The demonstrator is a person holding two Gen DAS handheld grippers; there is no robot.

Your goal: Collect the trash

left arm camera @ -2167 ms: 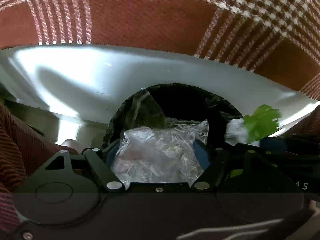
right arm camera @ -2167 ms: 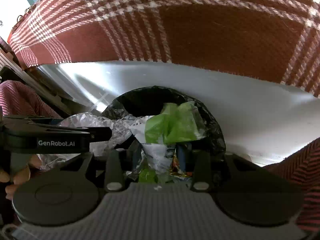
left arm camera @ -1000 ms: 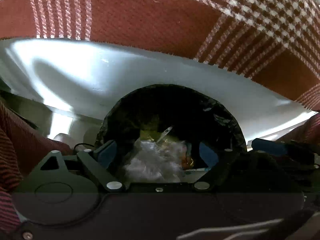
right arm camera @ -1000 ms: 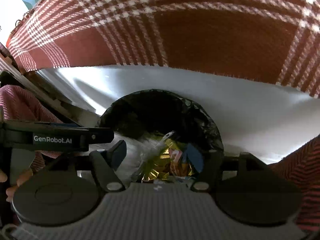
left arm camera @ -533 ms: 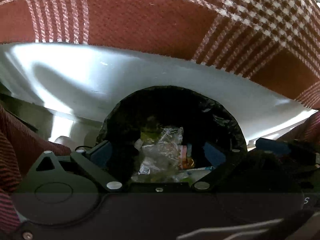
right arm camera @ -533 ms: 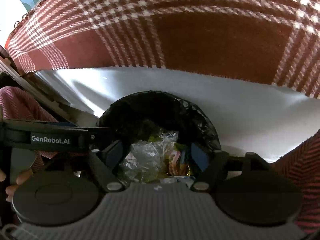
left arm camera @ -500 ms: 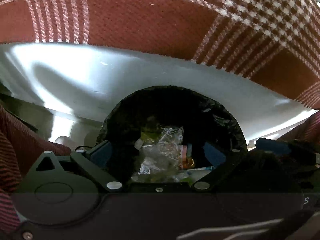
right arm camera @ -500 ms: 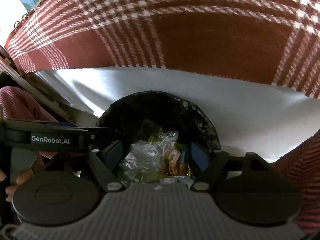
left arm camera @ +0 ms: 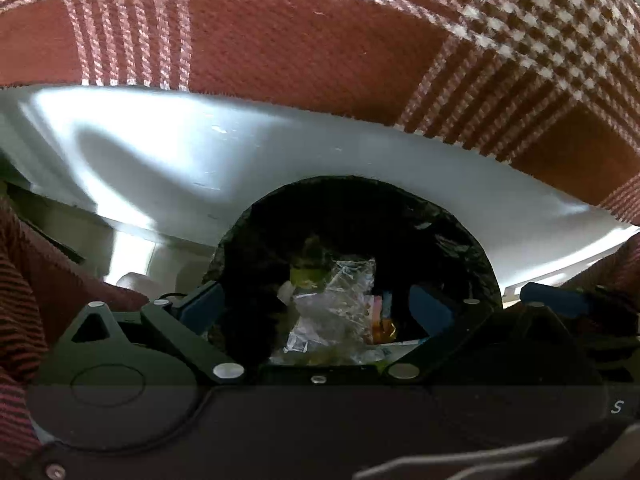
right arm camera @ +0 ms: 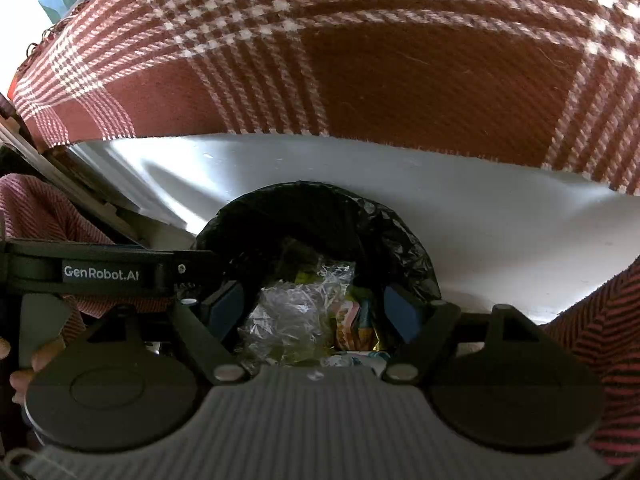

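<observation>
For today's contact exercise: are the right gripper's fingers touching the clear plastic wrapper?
Apart. In the right wrist view the fingers stand open above the wrapper lying in the bin.

I see a pale grey floor point(right arm camera: 500, 240) carrying a red plaid rug point(right arm camera: 400, 60) and the black-lined trash bin point(right arm camera: 412, 248).

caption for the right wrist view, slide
Open right tongs above black-lined bin holding crumpled clear plastic and wrappers.
</observation>
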